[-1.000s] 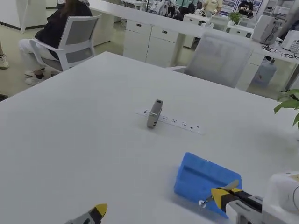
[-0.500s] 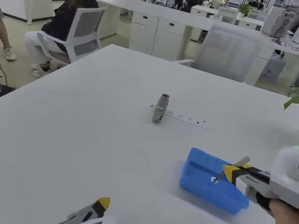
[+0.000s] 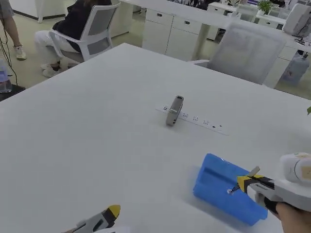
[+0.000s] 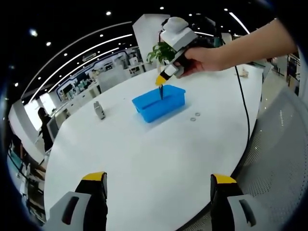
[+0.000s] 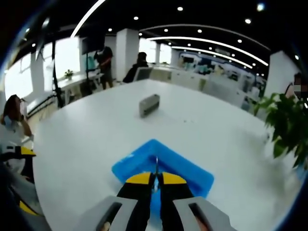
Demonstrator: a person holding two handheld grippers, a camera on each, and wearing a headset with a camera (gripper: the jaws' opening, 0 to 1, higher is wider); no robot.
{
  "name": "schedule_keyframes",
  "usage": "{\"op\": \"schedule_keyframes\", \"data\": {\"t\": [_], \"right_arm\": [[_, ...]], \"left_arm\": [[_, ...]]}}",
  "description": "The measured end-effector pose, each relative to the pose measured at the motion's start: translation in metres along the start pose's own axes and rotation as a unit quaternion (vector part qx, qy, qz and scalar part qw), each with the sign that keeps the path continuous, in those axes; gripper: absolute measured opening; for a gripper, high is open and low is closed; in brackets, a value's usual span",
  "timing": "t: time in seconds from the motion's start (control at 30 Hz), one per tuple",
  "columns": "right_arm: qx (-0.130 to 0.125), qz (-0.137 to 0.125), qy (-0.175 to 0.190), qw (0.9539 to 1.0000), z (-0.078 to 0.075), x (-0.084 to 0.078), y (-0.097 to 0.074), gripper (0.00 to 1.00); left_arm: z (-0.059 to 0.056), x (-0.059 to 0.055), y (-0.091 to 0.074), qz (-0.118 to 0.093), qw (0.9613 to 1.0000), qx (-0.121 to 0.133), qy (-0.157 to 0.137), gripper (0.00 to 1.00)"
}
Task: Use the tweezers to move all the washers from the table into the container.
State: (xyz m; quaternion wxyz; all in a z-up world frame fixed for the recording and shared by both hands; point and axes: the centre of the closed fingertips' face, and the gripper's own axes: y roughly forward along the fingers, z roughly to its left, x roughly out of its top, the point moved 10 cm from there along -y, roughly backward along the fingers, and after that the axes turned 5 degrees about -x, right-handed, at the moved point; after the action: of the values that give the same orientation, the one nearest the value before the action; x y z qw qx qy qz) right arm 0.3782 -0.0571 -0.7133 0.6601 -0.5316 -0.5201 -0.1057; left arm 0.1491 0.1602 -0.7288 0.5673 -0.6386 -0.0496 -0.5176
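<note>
The blue container (image 3: 218, 180) stands at the table's near right; it also shows as the blue container (image 4: 166, 103) and the blue container (image 5: 192, 174). My right gripper (image 3: 245, 182) is shut on thin metal tweezers (image 5: 156, 166), whose tips hang over the container's inside. From the side, that gripper (image 4: 161, 80) points the tweezers (image 4: 161, 91) down into the container. Whether the tips hold a washer is too small to tell. Two washers (image 4: 195, 116) lie on the table just beside the container. My left gripper (image 4: 159, 178) stands wide open, well away at the table's near edge.
A grey block (image 3: 174, 109) stands on a white power strip (image 3: 201, 121) mid-table. Office chairs (image 3: 245, 51) and a seated person (image 3: 80, 19) are beyond the far edge. A green plant (image 5: 284, 120) is at the right. A cable (image 4: 243, 96) trails over the table.
The head camera has shifted. My right gripper has carried the tweezers from the container's near edge to over its inside. The left gripper has stayed open at the near edge.
</note>
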Motion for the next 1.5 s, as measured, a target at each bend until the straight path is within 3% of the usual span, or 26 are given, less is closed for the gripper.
{"op": "schedule_keyframes", "data": {"t": [0.33,0.97,1.27,1.37,1.5], "right_arm": [[0.003,0.022,0.006,0.9997,0.001,-0.014,0.022,0.02],[-0.007,0.023,0.015,0.9996,0.005,-0.021,0.02,0.03],[-0.004,-0.02,0.022,0.9995,0.001,-0.003,-0.008,0.03],[0.004,-0.045,0.047,0.9979,0.001,0.009,-0.03,0.03],[0.012,-0.063,0.069,0.9956,0.001,0.013,-0.052,0.03]], "left_arm": [[0.0,-0.001,0.001,0.005,1.0,0.001,0.0,0.9],[-0.001,0.0,0.001,0.005,1.0,-0.001,-0.001,0.89],[-0.001,0.0,0.0,0.0,1.0,-0.001,0.001,0.88],[-0.001,0.001,0.0,-0.001,1.0,-0.001,0.003,0.88],[-0.002,0.001,0.0,-0.002,1.0,-0.001,0.005,0.88]]}}
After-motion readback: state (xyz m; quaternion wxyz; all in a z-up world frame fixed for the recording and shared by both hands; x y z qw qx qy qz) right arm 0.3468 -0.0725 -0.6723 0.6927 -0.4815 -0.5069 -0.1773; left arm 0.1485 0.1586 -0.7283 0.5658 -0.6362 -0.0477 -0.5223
